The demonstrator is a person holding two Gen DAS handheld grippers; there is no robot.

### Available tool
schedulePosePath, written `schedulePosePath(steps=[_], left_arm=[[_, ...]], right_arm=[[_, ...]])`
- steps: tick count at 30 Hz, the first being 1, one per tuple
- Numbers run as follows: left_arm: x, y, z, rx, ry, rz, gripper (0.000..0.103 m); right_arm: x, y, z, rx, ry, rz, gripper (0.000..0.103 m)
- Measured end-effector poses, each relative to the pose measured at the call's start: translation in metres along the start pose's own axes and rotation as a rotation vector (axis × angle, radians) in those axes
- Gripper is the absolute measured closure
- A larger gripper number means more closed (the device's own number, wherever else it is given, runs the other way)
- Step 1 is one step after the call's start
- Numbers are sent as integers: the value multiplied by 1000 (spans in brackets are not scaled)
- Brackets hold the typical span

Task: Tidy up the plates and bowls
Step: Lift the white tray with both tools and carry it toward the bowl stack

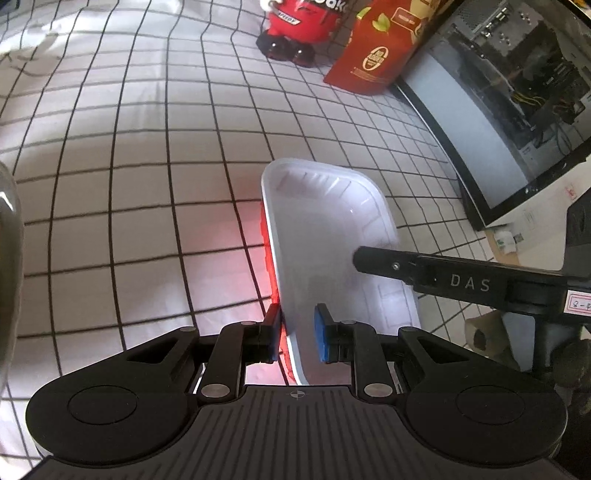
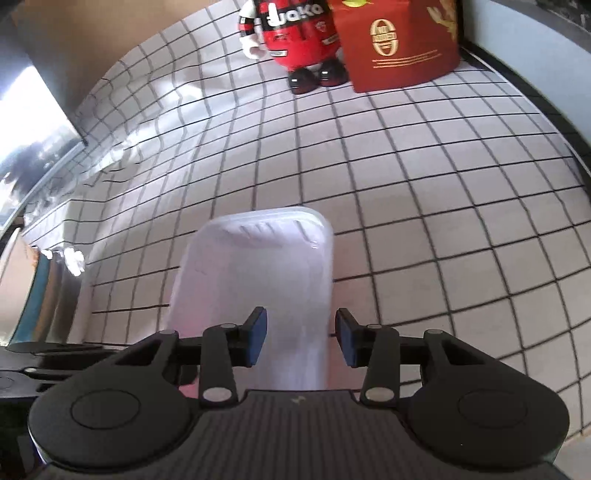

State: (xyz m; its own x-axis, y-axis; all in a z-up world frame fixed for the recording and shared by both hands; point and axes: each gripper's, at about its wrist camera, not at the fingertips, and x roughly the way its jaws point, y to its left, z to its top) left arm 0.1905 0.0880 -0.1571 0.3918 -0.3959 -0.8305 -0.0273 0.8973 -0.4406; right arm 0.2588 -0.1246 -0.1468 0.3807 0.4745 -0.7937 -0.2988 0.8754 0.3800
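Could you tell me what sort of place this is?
Probably a home or office desk turned test bench: a grid-check tablecloth, an open computer case, a red toy figure and a red box.

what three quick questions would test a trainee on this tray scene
1. True or false: the surface under the white tray is bare wood.
2. The edge showing under the tray's rim in the left wrist view is: A red, B green, C blue.
3. What stands beside the red box at the far end?
Key: 1 false, it is a checked cloth; 2 A; 3 a red figurine.
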Motion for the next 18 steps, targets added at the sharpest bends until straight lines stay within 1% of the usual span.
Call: schedulePosePath(steps=[4,8,13,18], left_arm=[[-2,3,-4,-25,14,2,81],[-5,0,-9,-20,18,16,81],[-8,1,-14,-28,16,19,81],[-9,5,-15,-35,9,45,81]], right_arm=[[1,2,-2,-14,13,16,61],[3,3,-4,-16,30,26,61],[7,5,-6,-15,44,20,61],[9,8,-7,-23,48,9,61]])
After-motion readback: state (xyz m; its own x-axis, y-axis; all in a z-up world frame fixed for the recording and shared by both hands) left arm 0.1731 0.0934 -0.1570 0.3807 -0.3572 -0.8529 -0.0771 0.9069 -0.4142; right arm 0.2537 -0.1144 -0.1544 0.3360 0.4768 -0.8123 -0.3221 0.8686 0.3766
